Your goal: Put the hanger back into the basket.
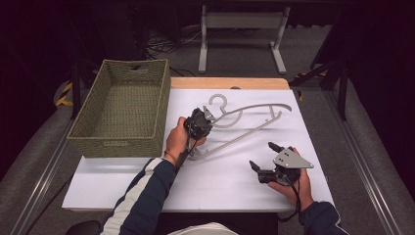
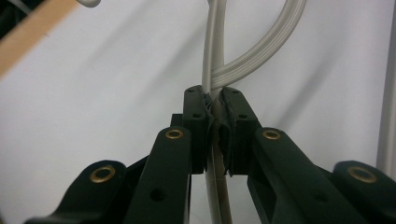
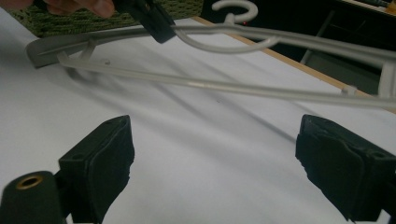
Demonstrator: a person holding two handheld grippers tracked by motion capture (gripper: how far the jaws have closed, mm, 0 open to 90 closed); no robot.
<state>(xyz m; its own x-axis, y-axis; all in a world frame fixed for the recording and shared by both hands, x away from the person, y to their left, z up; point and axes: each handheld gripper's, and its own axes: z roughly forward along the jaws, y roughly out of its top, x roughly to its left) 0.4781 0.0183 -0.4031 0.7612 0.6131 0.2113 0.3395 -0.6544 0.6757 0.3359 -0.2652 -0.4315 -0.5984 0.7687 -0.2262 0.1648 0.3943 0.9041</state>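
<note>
Hanger: we list one grey plastic hanger (image 1: 244, 125) on the white tabletop (image 1: 220, 181), hook toward the far edge.
Left gripper: we find the left gripper (image 1: 205, 119) with jaws clamped on the hanger's arm near the hook.
Right gripper: we note the right gripper (image 1: 262, 156) near the hanger, jaws wide apart, nothing between them.
Basket: we record a green woven basket (image 1: 122, 142) left of the hanger.
</note>
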